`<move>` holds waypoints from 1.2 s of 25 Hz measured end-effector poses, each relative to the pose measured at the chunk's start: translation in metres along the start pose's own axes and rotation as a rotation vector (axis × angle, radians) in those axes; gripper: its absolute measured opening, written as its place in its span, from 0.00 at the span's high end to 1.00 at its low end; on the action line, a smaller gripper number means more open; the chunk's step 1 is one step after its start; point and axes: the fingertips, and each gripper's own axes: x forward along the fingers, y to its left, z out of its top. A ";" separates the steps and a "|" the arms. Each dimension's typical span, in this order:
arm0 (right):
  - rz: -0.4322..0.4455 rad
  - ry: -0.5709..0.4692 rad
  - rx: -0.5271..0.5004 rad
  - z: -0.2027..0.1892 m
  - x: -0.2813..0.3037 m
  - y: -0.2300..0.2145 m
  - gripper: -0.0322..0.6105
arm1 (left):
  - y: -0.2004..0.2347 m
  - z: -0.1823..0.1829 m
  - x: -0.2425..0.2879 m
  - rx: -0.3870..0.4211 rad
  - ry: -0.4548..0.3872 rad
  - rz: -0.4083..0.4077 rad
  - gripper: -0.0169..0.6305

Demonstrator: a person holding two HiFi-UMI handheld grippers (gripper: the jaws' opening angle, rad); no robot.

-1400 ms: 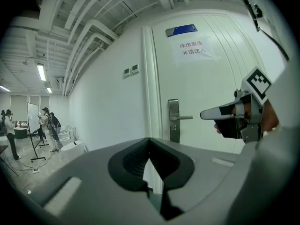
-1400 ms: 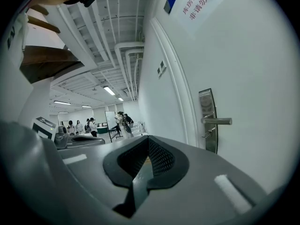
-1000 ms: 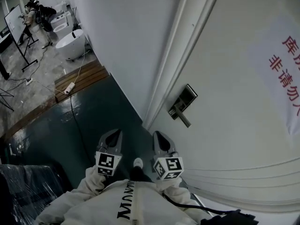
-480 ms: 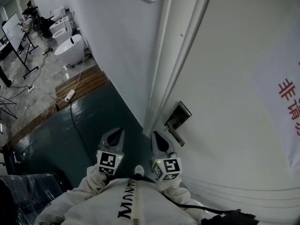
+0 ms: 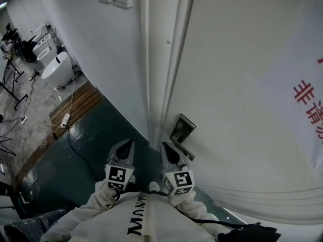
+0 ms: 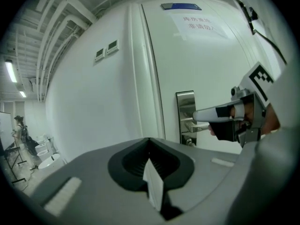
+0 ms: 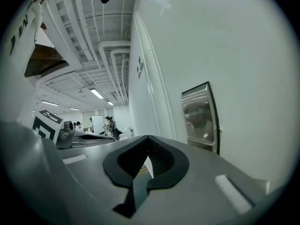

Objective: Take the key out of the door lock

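Near the frame of the smooth white door [image 5: 242,84], a tall rectangular lock plate [image 6: 186,108] of polished metal with a straight lever [image 6: 197,126]. Under the lever, a small glinting stub [image 6: 189,142] (the key? too small to be sure). Beside the plate, right gripper [image 5: 166,147] clenched empty; left gripper [image 5: 128,144] likewise, both matte grey wedges.

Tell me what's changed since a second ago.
The right gripper and left gripper have advanced to the door: the lock plate now sits just beyond the right one, no longer well ahead. Both stay shut and empty; nothing was taken hold of.
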 end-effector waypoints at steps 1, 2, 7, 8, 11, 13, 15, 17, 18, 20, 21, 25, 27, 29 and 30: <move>-0.022 -0.001 0.002 0.000 0.002 -0.003 0.95 | 0.000 0.000 0.006 0.004 -0.005 -0.024 0.97; -0.046 -0.003 0.003 0.000 0.005 -0.006 0.95 | 0.001 0.001 0.013 0.009 -0.011 -0.049 0.97; -0.193 -0.021 0.016 0.002 0.007 -0.014 0.95 | 0.007 0.005 0.036 0.029 -0.036 -0.183 0.97; -0.225 -0.026 0.020 0.003 0.008 -0.016 0.95 | 0.008 0.007 0.039 0.036 -0.044 -0.213 0.97; -0.315 -0.043 0.030 0.002 0.008 -0.014 0.95 | 0.011 0.007 0.047 0.051 -0.054 -0.299 0.97; -0.378 -0.051 0.039 0.000 0.004 -0.013 0.95 | 0.011 0.002 0.050 0.056 -0.051 -0.355 0.97; -0.442 -0.055 0.053 -0.005 -0.002 -0.013 0.95 | 0.008 -0.001 0.054 0.064 -0.053 -0.412 0.97; -0.505 -0.059 0.072 -0.010 -0.009 -0.013 0.95 | 0.004 -0.003 0.057 0.076 -0.056 -0.468 0.97; -0.536 -0.061 0.082 -0.013 -0.014 -0.012 0.95 | 0.001 -0.004 0.057 0.082 -0.057 -0.495 0.97; -0.594 -0.069 0.102 -0.018 -0.024 -0.011 0.95 | -0.006 -0.004 0.058 0.092 -0.063 -0.546 0.97; -0.621 -0.074 0.112 -0.020 -0.029 -0.011 0.95 | -0.009 -0.004 0.058 0.098 -0.068 -0.569 0.97; -0.709 -0.088 0.135 -0.028 -0.047 -0.008 0.95 | -0.020 -0.005 0.058 0.113 -0.075 -0.639 0.97; -0.739 -0.094 0.145 -0.030 -0.055 -0.007 0.95 | -0.026 -0.005 0.057 0.122 -0.077 -0.665 0.97; -0.761 -0.101 0.156 -0.031 -0.062 -0.007 0.95 | -0.033 -0.002 0.056 0.131 -0.084 -0.684 0.97; -0.769 -0.105 0.162 -0.031 -0.065 -0.008 0.95 | -0.036 -0.001 0.056 0.132 -0.088 -0.691 0.97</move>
